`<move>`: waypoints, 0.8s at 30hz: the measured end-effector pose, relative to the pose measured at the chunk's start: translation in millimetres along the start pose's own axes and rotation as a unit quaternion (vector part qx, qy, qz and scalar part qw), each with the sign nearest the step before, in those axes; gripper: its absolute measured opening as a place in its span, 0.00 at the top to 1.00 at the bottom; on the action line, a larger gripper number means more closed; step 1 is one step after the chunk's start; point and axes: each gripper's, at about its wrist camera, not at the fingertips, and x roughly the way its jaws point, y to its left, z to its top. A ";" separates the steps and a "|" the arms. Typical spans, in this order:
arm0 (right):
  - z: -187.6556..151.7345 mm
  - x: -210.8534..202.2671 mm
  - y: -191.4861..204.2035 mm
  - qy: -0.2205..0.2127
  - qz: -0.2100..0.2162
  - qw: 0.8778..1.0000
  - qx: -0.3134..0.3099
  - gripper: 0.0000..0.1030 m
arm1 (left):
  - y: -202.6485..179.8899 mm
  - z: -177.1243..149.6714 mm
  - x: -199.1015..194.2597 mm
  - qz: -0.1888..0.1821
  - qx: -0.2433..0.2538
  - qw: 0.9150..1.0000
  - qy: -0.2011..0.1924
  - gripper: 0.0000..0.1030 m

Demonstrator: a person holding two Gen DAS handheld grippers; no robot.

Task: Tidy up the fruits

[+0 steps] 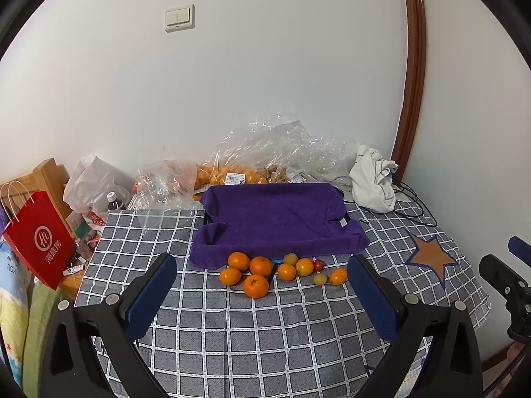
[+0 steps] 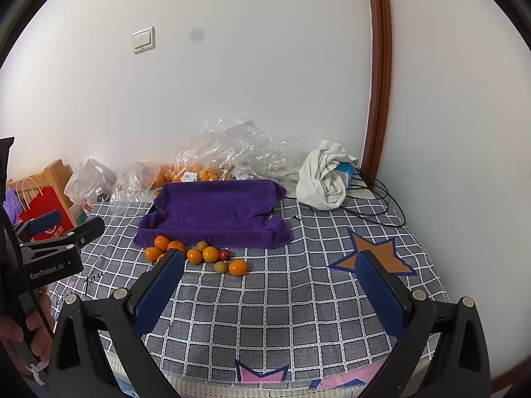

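Several oranges (image 1: 255, 285) and small kumquats (image 1: 304, 266), with one small red fruit (image 1: 318, 264), lie in a cluster on the checked cloth just in front of a tray draped with a purple towel (image 1: 278, 222). The same cluster (image 2: 210, 254) and towel-covered tray (image 2: 215, 212) show in the right wrist view. My left gripper (image 1: 262, 293) is open and empty, hovering near the fruit. My right gripper (image 2: 272, 287) is open and empty, set back to the right of the cluster. Its left finger hides part of one orange.
Clear plastic bags with more oranges (image 1: 225, 174) lie behind the tray by the wall. A crumpled white cloth (image 1: 373, 179) and black cables (image 2: 381, 199) sit at the back right. A red paper bag (image 1: 39, 242) and clutter stand at the left.
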 end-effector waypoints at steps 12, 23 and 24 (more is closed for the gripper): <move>-3.3 -0.5 4.8 0.000 0.000 1.000 -0.003 0.02 | 0.6 0.6 0.8 0.001 -0.004 1.000 0.001 0.00; -3.9 -0.4 6.5 -0.002 0.003 1.000 -0.002 0.02 | 3.4 0.8 0.6 0.002 -0.006 1.000 0.001 0.00; -3.9 0.3 7.2 0.000 0.003 1.000 -0.003 0.02 | 3.3 0.7 0.5 0.002 -0.007 1.000 0.001 0.00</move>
